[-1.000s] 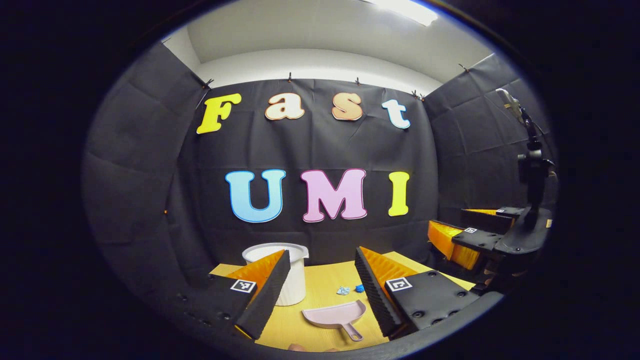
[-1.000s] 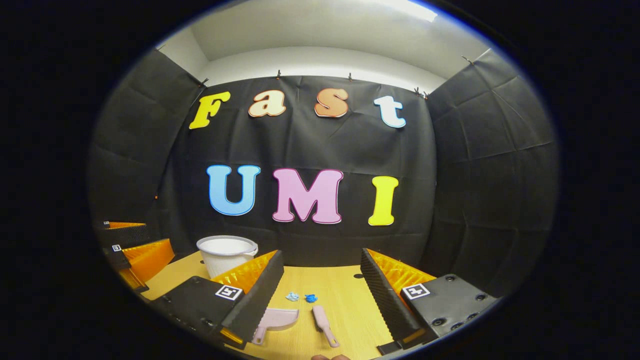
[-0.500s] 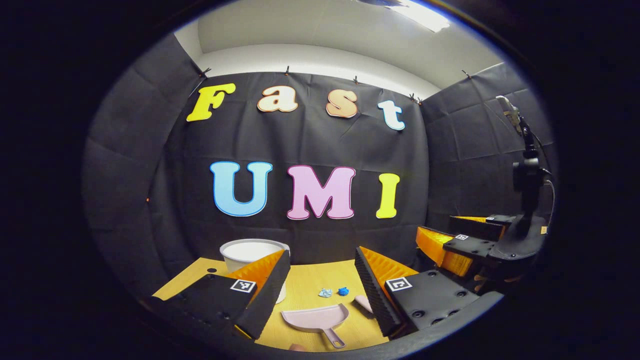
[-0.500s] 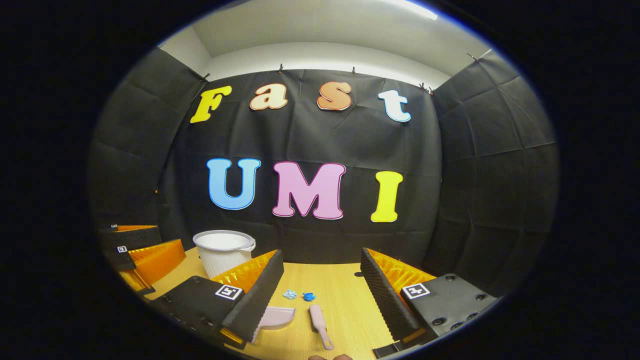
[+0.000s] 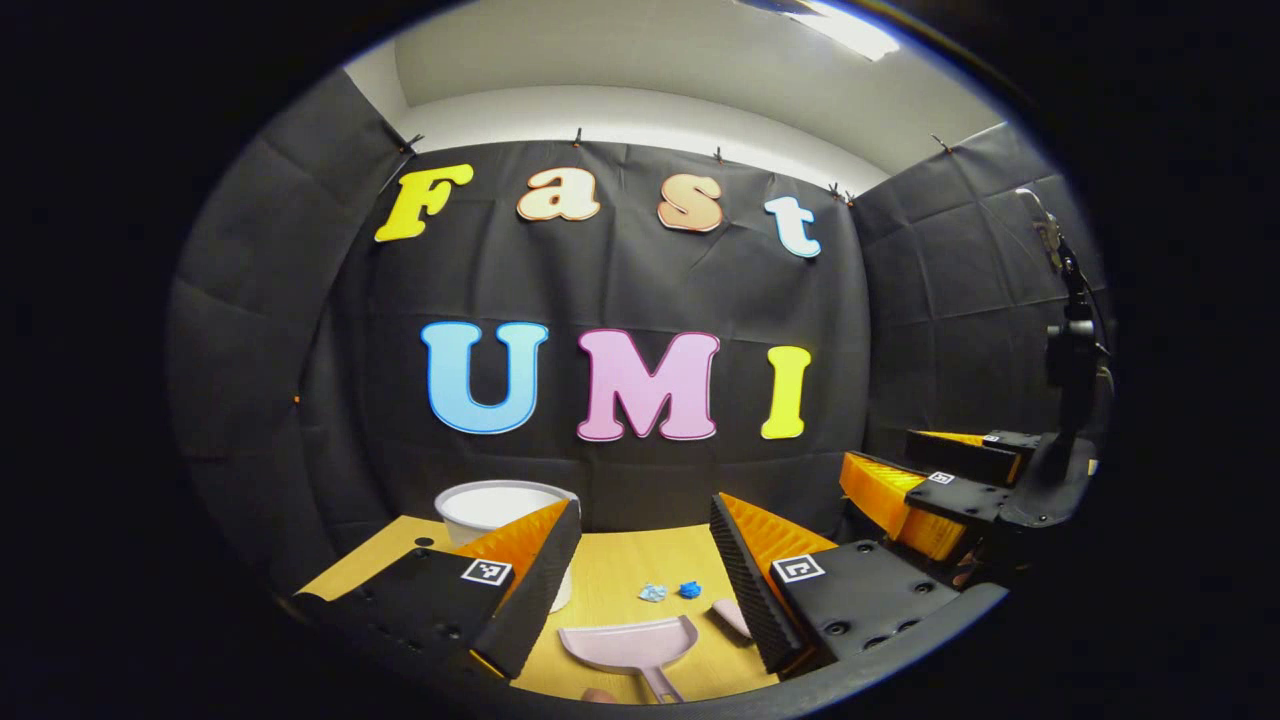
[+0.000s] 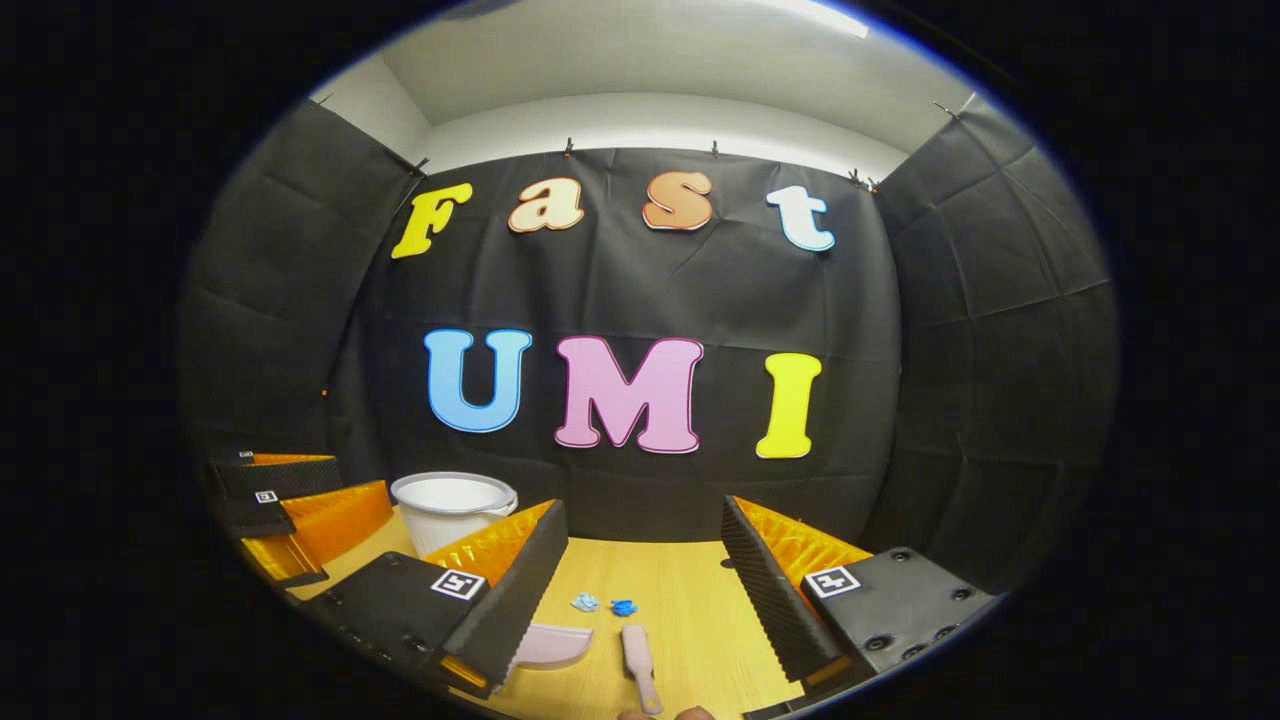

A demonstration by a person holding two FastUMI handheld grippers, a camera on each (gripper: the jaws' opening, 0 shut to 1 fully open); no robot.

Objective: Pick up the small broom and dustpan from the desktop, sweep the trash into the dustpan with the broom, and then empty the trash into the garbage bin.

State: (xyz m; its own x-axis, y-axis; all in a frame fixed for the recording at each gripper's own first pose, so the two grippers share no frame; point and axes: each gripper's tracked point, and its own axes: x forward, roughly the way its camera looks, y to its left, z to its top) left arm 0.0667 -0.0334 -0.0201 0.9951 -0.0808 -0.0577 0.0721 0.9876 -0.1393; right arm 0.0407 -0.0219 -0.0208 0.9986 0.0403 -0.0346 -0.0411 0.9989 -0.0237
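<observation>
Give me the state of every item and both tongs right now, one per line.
Left tongs: open, holding nothing.
Right tongs: open, holding nothing.
Dustpan: flat on the desktop, ungrasped.
Small broom: lying on the desktop, ungrasped.
Trash: two crumpled bits, loose on the desktop, unswept.
Garbage bin: upright, open top; its contents are hidden.

On the bench (image 6: 690,600), the dustpan (image 6: 550,645) was laid left of the broom (image 6: 637,655), the trash (image 6: 604,604) just behind them, the bin (image 6: 452,508) set far left.
</observation>
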